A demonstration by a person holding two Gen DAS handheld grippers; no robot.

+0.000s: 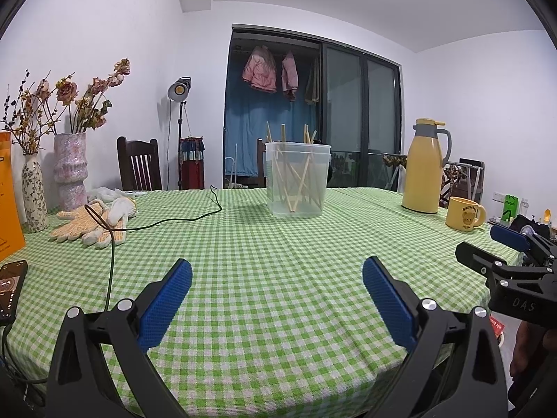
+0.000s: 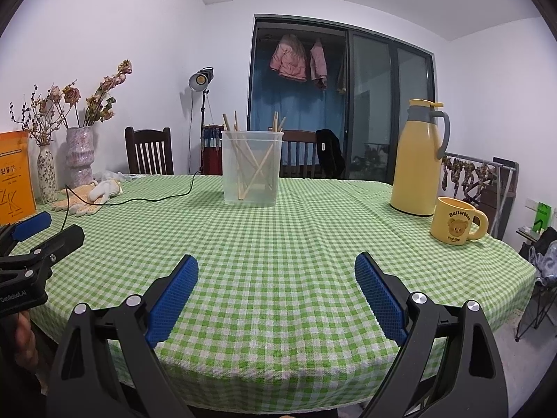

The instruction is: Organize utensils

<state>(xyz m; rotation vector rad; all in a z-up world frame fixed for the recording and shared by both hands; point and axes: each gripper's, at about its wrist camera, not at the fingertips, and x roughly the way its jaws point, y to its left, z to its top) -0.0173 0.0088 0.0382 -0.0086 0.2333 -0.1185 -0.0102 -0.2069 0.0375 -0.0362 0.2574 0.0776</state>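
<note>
While splayed, both claws [image 1: 277,271] [image 2: 276,268] clear of chopsticks [image 1: 296,174].

Table [image 1: 278,313] w/ green-white check cloth, creased along near edge. On it:

- Clear tub [image 1: 296,177], centre-far, upright; chopsticks [image 1: 296,174] standing in it at mixed angles.
- Yellow flask [image 1: 425,167], far right, upright. Yellow mug [image 1: 463,214] just beside it, nearer the right edge, handle to the right.
- Two vases w/ dried flowers, far left: pink vase [image 1: 69,170], floral vase [image 1: 34,195], near each other.
- Gloves [image 1: 92,223] lying flat in front of the vases.
- Dark cable [image 1: 167,222] running across the gloves toward centre.
- Phone [image 1: 10,289] at left edge.
- Orange book [image 2: 14,174] upright, far left.
</note>
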